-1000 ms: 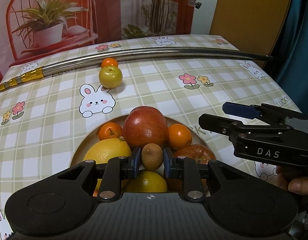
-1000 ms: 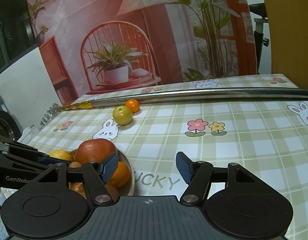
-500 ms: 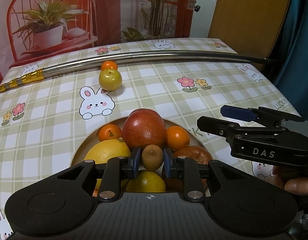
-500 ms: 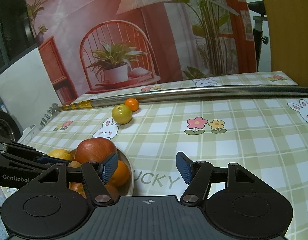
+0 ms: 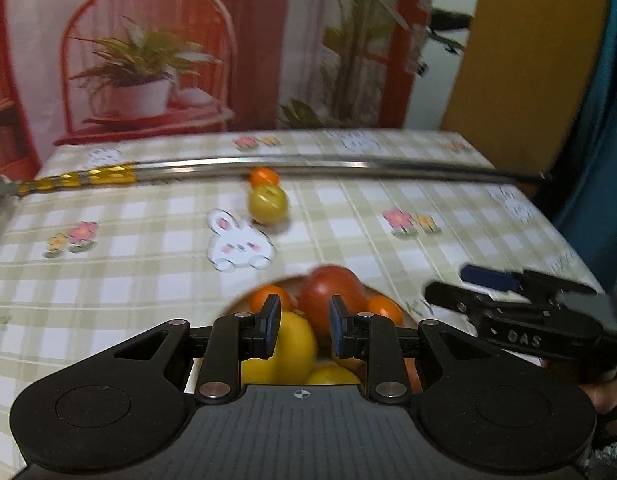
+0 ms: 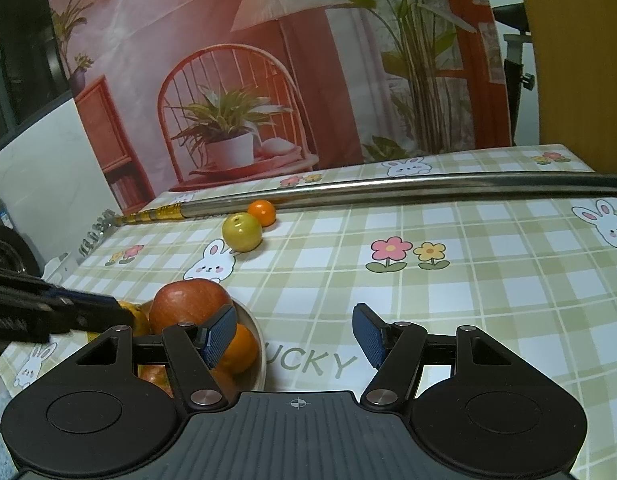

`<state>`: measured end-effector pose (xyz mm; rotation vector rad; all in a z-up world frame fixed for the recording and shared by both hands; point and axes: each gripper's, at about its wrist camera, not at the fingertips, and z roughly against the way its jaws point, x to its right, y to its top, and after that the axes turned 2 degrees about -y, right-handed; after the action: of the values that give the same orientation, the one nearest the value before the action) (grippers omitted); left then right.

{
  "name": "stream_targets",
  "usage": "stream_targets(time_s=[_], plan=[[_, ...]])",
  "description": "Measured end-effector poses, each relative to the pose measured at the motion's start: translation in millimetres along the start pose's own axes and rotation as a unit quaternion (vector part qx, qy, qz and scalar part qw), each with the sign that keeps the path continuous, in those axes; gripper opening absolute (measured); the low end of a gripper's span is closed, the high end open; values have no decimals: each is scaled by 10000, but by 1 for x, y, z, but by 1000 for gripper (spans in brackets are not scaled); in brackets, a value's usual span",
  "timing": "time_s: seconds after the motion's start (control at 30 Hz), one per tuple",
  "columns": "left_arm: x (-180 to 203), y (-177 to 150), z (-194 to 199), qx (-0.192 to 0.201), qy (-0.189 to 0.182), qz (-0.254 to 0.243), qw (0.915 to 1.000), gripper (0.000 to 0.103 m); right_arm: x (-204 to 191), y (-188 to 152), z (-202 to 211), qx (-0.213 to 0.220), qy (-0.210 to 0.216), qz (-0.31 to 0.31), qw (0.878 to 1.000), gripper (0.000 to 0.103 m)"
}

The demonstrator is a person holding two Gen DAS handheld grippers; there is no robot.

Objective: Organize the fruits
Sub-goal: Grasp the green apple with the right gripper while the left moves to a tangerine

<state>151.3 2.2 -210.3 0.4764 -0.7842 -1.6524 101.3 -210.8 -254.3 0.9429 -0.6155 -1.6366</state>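
Staged home-like set, table under a checked bunny-and-flower tablecloth, printed backdrop of a chair and potted plant behind, bowl of fruit, yellow board at right

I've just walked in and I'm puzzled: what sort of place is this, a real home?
Probably a staged recording corner, not a lived-in room: the chair and potted plant are a printed backdrop, and the bunny tablecloth bears only a fruit bowl and a metal pole.

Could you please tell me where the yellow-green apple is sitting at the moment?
The yellow-green apple lies loose on the tablecloth, beyond the fruit bowl, touching a small orange that rests against the long metal pole.
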Motion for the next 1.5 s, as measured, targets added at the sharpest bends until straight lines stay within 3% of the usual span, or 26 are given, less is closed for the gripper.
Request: stream_targets(time_s=[0.07,0.17,0.5,0.93,1.1,1.3,1.5], plan=[[-9,4,7,87,104,58,9999,28,0,1,0,10,4,-10,10000,61],[-23,8,14,201,320,129,9992,41,1,2,2,38,-8,-7,10000,61],[-64,23,27,221,829,93,9963,41,7,20,6,209,-52,-17,9998,61],[-97,39,15,462,845,454,9943,41,-5,58,-15,366,49,465,9982,61],[-100,49,1,612,628,754,9933,41,-11,67,-44,315,442,474,9974,61],[-106,59,-24,607,610,919,9920,41,-17,81,-88,110,585,506,9969,60],[-119,70,-50,507,511,1114,9912,41,-38,91,-135,-205,762,996,9919,59]])
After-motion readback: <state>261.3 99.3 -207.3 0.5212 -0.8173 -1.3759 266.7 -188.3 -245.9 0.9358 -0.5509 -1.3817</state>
